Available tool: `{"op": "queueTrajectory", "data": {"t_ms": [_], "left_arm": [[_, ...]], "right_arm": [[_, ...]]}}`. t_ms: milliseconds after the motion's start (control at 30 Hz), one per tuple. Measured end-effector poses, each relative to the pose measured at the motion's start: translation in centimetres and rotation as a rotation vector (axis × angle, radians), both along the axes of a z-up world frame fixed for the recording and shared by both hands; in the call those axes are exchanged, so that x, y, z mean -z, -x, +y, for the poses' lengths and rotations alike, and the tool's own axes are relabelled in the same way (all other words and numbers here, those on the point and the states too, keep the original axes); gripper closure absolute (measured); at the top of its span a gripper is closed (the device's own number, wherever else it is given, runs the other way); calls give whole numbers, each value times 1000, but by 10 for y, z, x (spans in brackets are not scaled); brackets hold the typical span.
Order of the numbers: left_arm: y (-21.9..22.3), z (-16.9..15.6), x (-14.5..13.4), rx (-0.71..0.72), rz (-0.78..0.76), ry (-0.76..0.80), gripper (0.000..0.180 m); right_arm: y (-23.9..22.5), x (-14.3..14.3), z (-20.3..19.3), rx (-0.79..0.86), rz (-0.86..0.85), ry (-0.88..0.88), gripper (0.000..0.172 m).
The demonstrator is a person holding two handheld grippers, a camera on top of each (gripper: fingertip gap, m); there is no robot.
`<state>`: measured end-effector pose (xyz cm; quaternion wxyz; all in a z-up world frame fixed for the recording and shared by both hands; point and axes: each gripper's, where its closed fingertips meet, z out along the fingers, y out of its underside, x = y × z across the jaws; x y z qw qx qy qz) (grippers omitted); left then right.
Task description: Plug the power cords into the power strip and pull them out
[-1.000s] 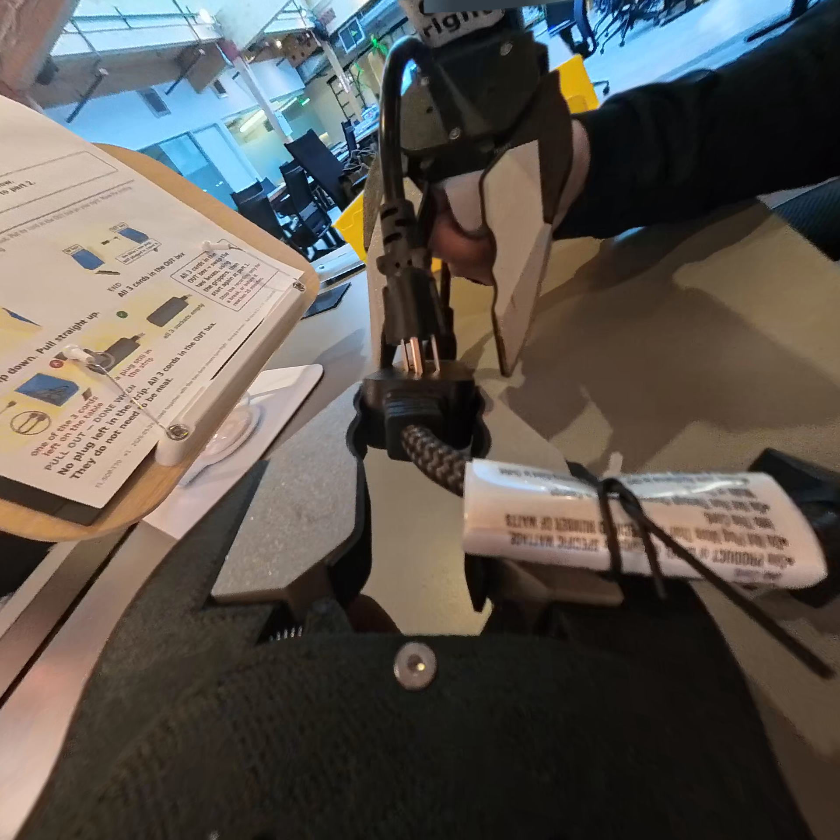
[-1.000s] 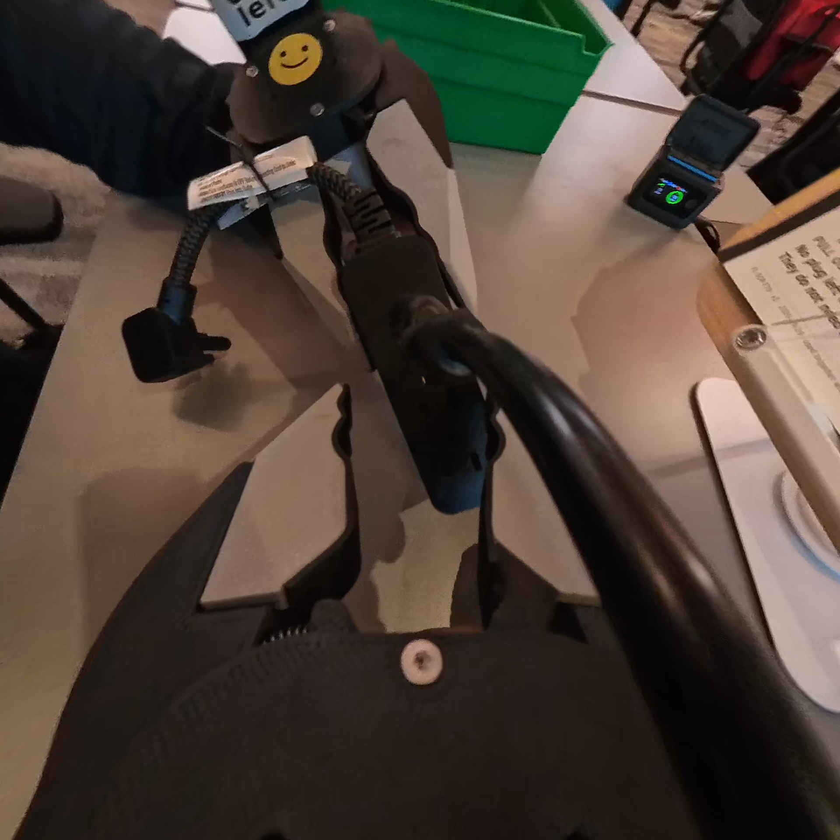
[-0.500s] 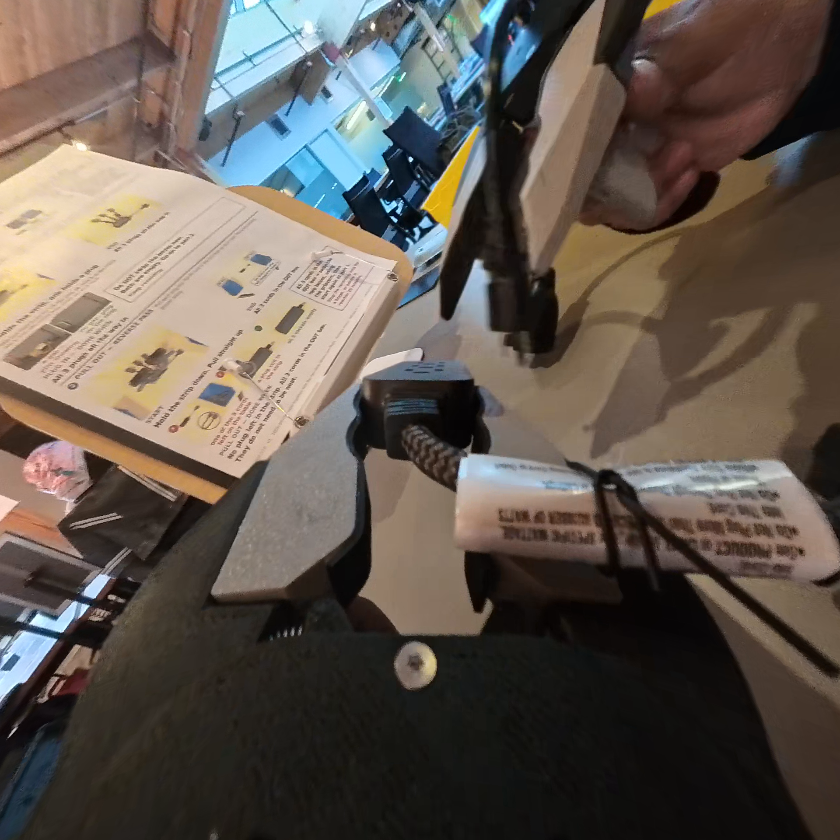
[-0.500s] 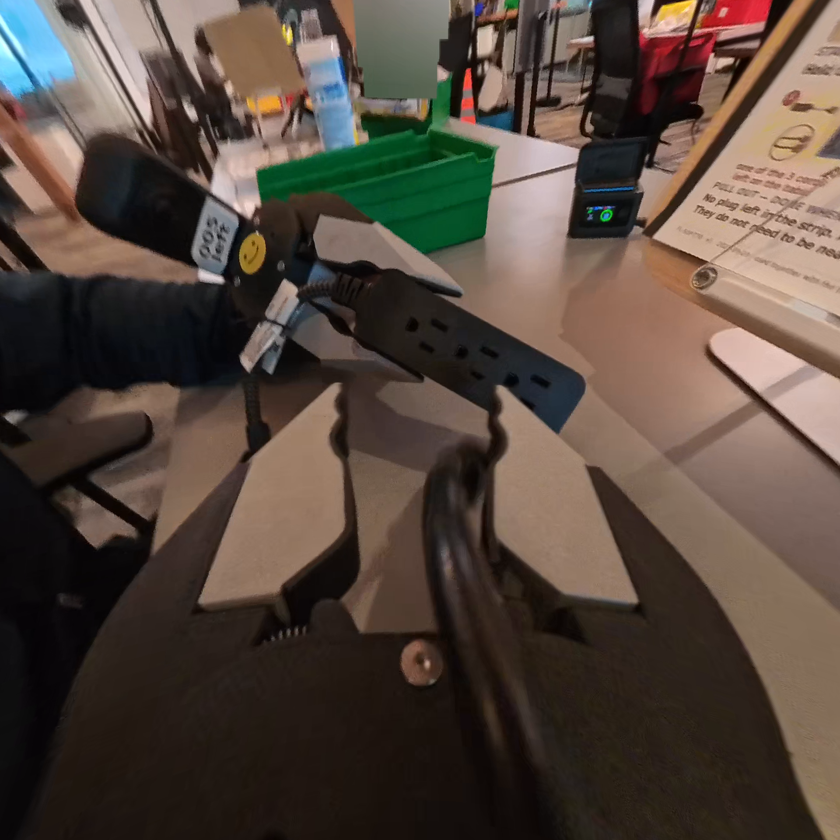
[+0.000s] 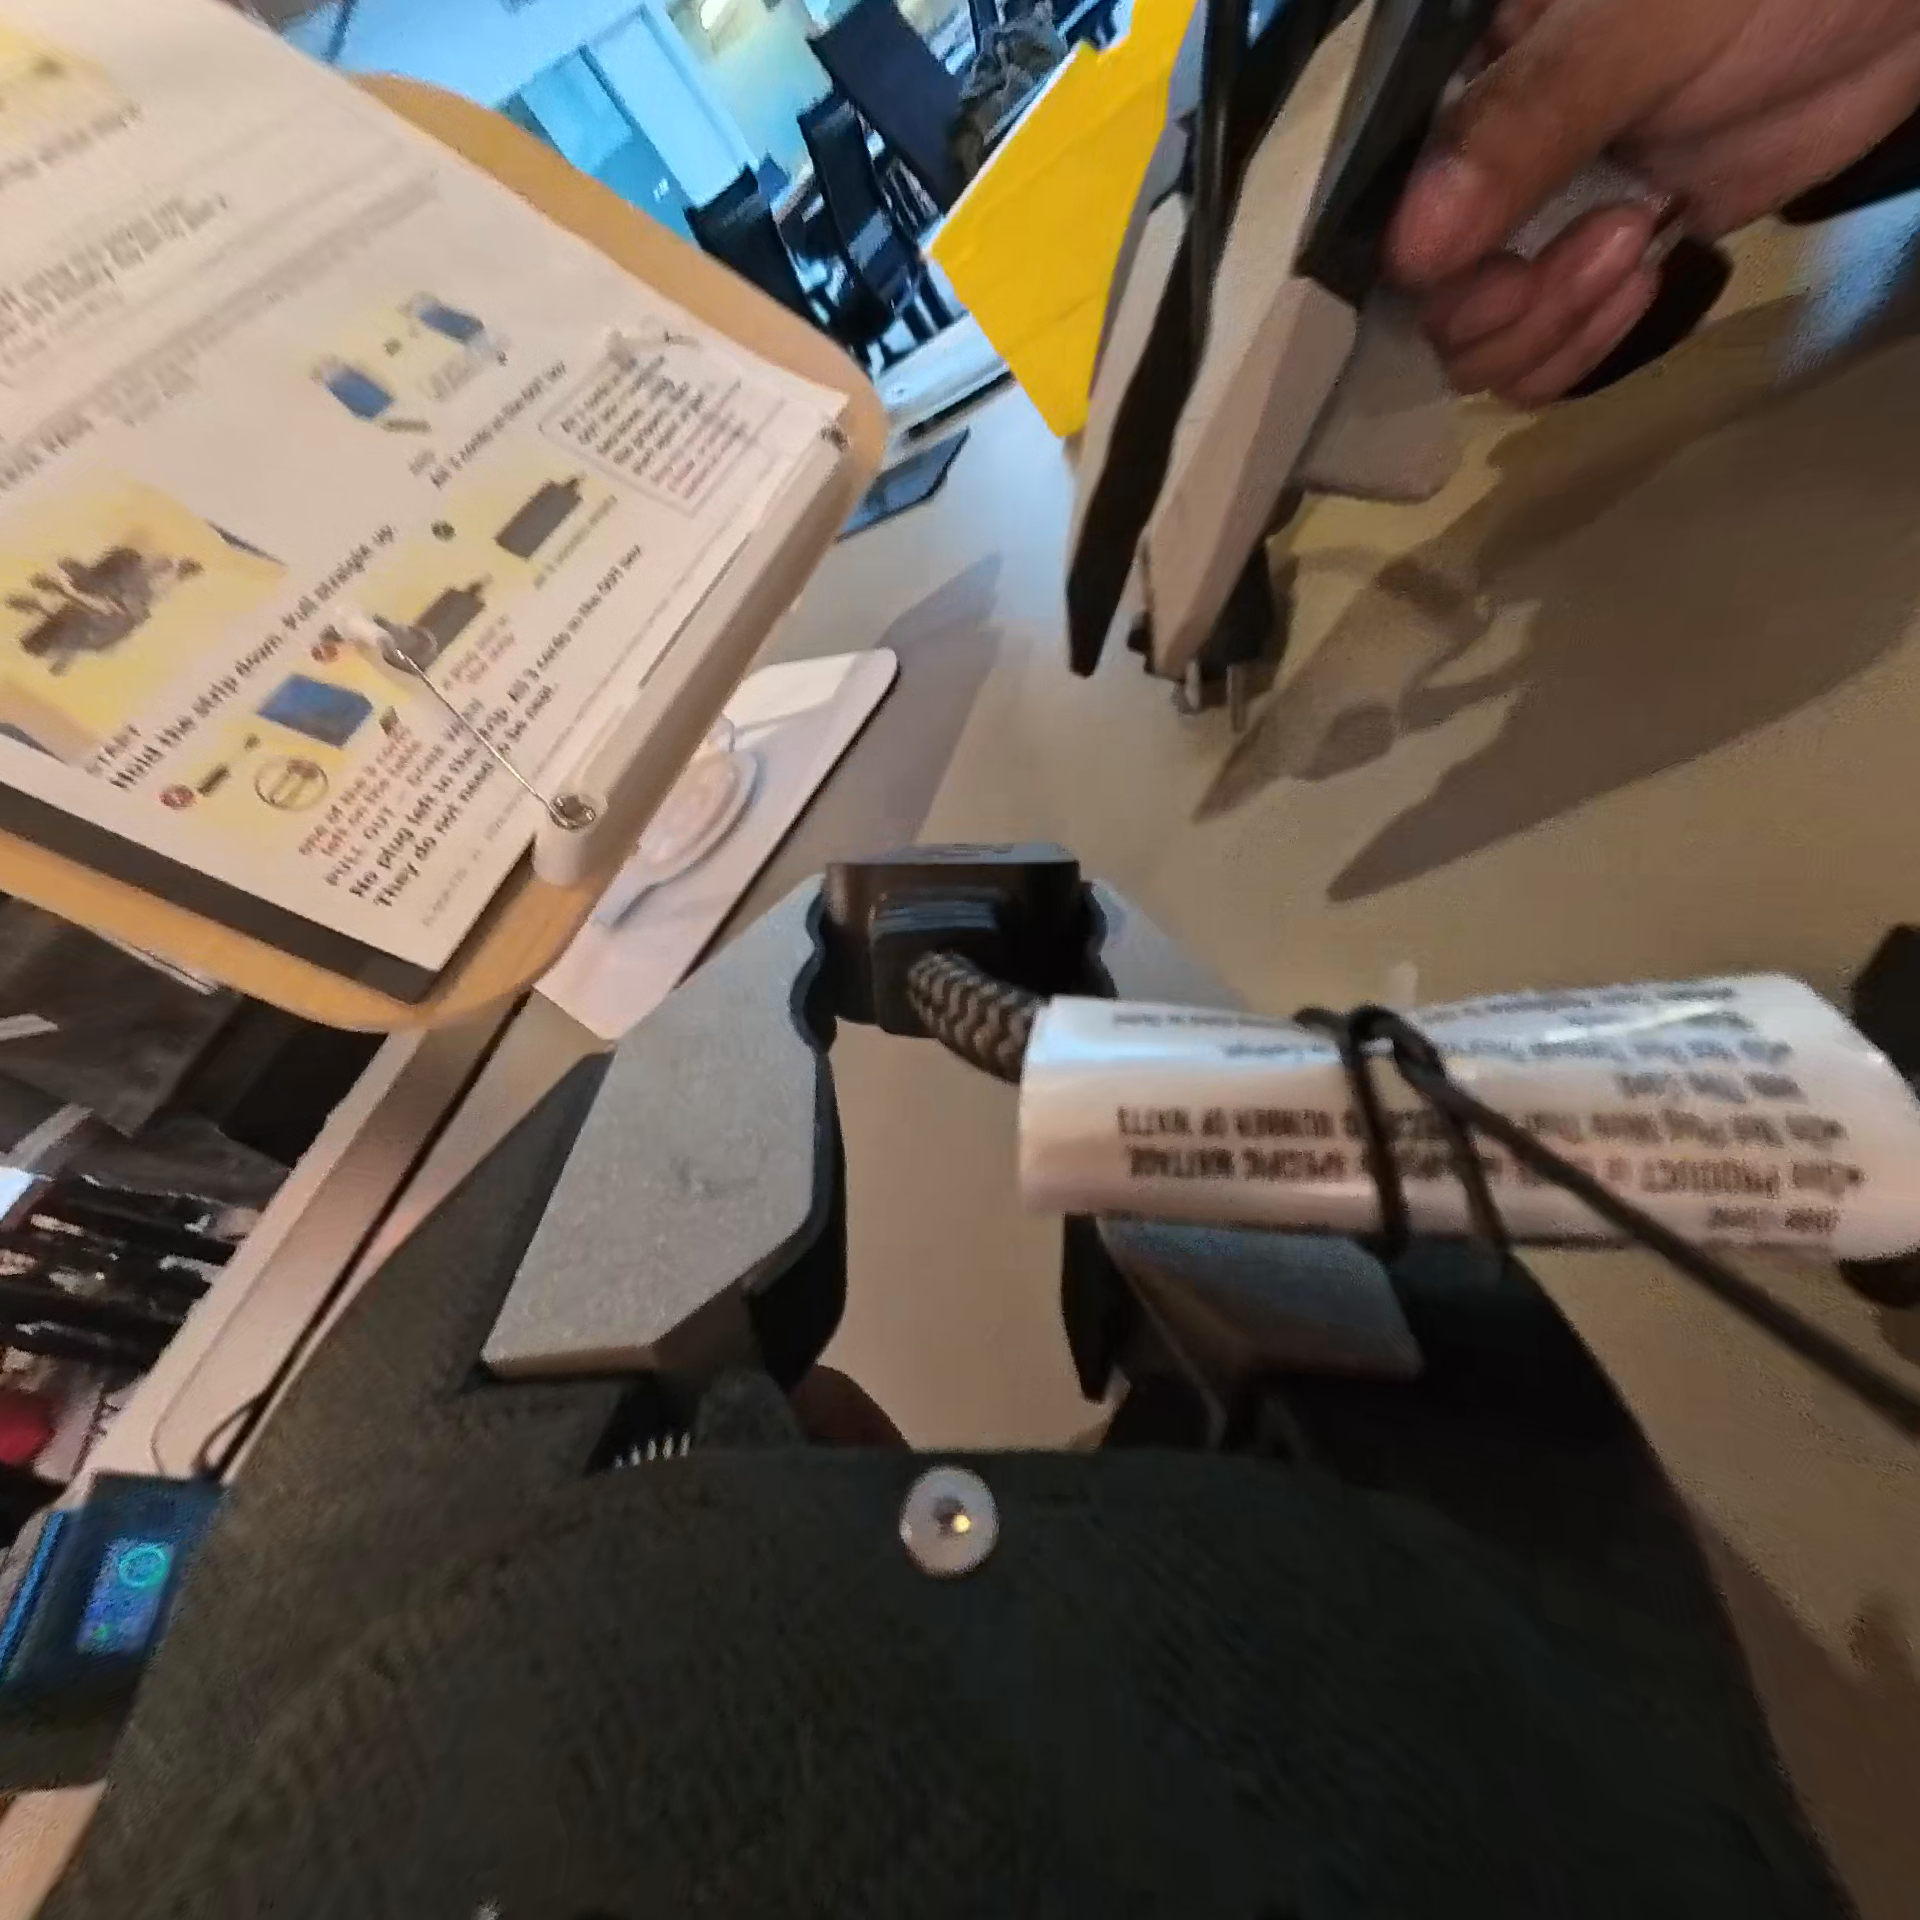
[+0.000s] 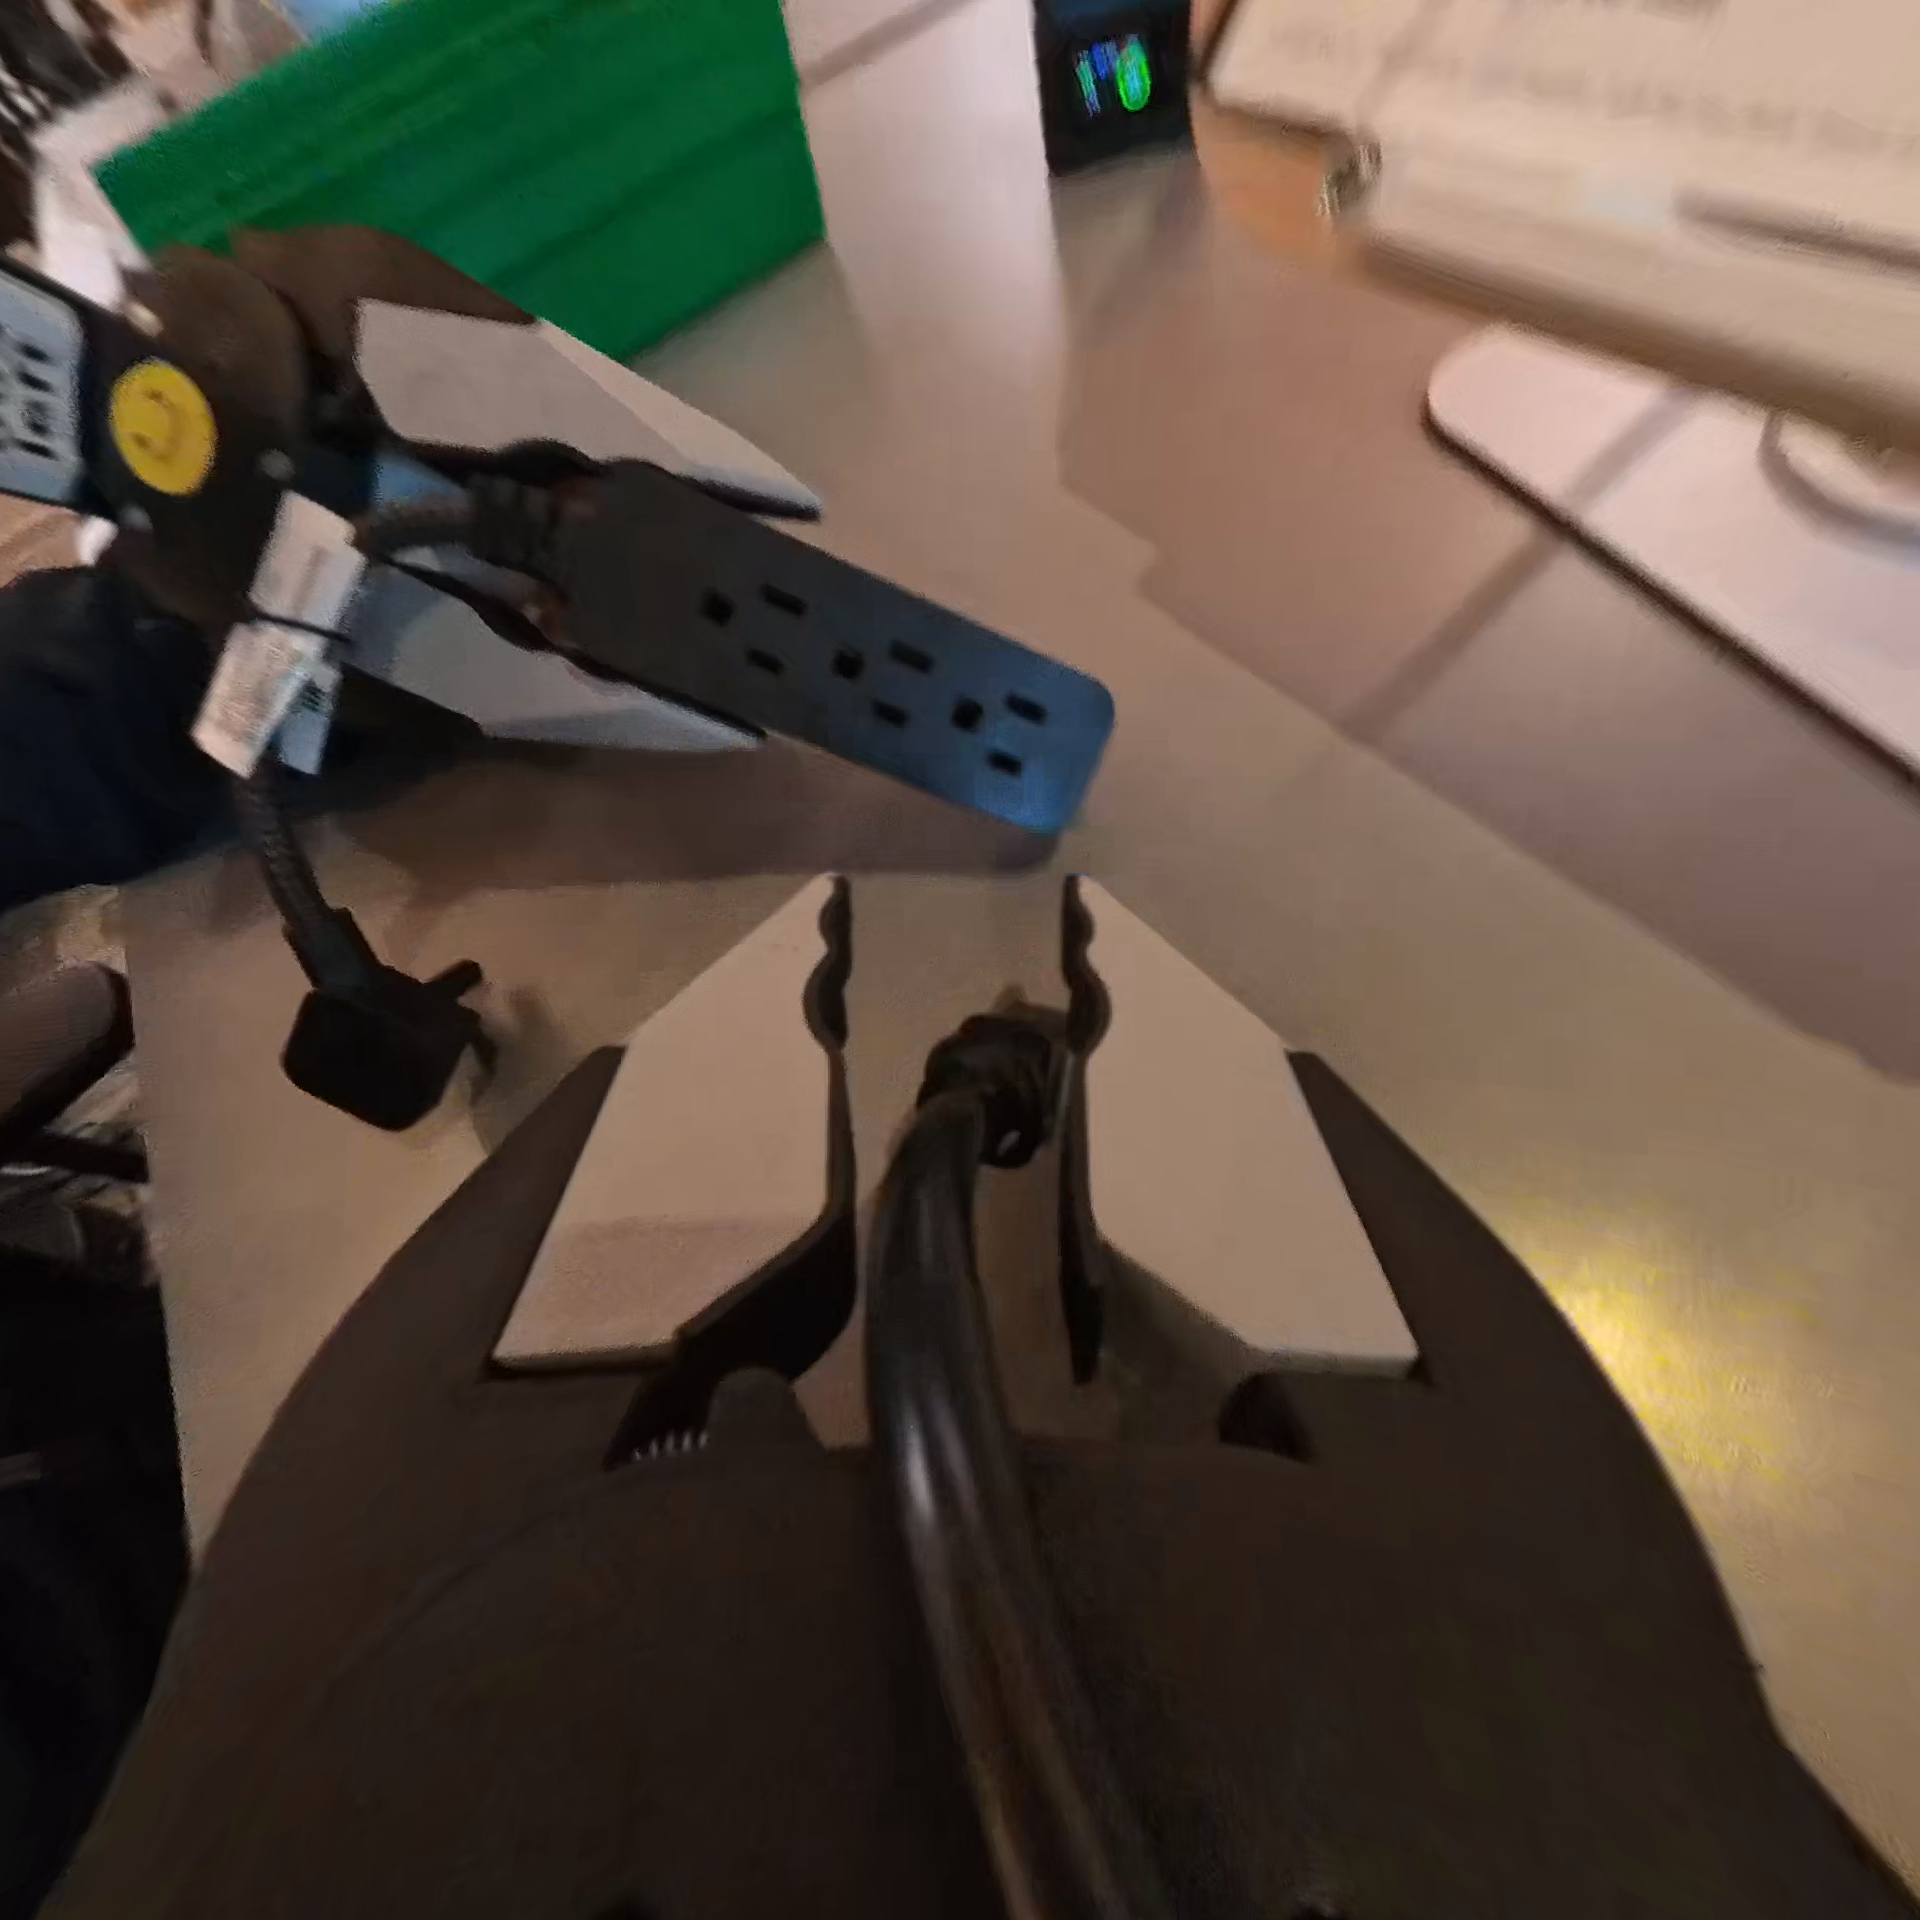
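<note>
Left tool (image 5: 956,935) clamps power strip (image 6: 831,655); right tool's (image 6: 951,935) grip unclear around black cord (image 6: 935,1299); green bin (image 6: 499,156) behind.

Open-plan office or lab workspace, indicated by: grey work table (image 6: 1299,727); instruction sheet (image 5: 343,499) mounted on a wooden stand; green bin (image 6: 499,156); yellow bin (image 5: 1060,239); dark office chairs (image 5: 862,208) seen behind, glazed walls beyond.

A white sheet (image 5: 343,436) of black and red print with small pictures stood left of the left jaws. Just right of them, a white label (image 5: 1403,1122) in black print wrapped the braided cord (image 5: 956,997). Left of the right jaws, the left gripper (image 6: 779,623) carried a yellow smiley sticker (image 6: 163,426). Far ahead glowed a small screen (image 6: 1117,83), unreadable.
</note>
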<state>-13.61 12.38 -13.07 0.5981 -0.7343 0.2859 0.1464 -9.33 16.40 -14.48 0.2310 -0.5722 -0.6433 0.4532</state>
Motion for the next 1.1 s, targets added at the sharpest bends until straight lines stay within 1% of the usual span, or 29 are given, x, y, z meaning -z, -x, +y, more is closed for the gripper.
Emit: {"op": "queueTrajectory", "data": {"t_ms": [33,100,133,167,200,333,400,433,500,533,567,633,667,733,833,900,967,1000,1033,1100], "left_arm": [[2,1,2,-7,-6,7,138],[1,1,2,-5,-6,6,139],[0,1,2,-4,-6,7,139],[0,1,2,-3,-4,8,139],[0,1,2,-4,-2,8,139],[0,1,2,-7,1,10,139],[0,1,2,-9,3,10,139],[0,1,2,-10,3,10,139],[0,1,1,-12,1,9,139],[0,2,1,-13,-1,8,139],[-1,2,1,-13,-2,8,139],[-1,3,1,-14,-2,8,139],[0,2,1,-16,3,8,139],[2,0,0,-26,24,3,139],[3,-3,-2,-27,46,1,139],[2,-4,-2,-23,45,7,139],[1,-2,-1,-25,38,10,139],[1,-2,-1,-26,34,10,139],[1,-2,-1,-26,33,10,139],[2,-2,-2,-27,37,8,139]], "right_arm": [[-3,9,2,10,-50,16,128],[-11,24,5,25,-126,32,125],[-14,28,5,32,-133,22,138],[-18,30,6,37,-146,5,144],[-22,32,6,44,-154,-16,143],[-37,38,5,88,-182,-110,136],[-49,48,8,114,-270,-199,119],[-55,51,10,114,-320,-258,122],[-72,51,8,27,-473,-377,159],[-79,45,9,-24,-558,-433,157],[-81,36,13,-64,-638,-496,149],[-71,12,24,-105,-722,-618,123],[-65,4,26,-124,-740,-632,122],[-58,-1,27,-128,-774,-590,121],[-74,17,14,-161,-782,-460,119],[-96,34,-8,-228,-794,-301,119],[-118,41,-36,-314,-798,-122,120],[-127,38,-47,-348,-785,-67,122],[-130,33,-51,-356,-758,-53,124],[-124,15,-38,-290,-669,-114,129]]}}
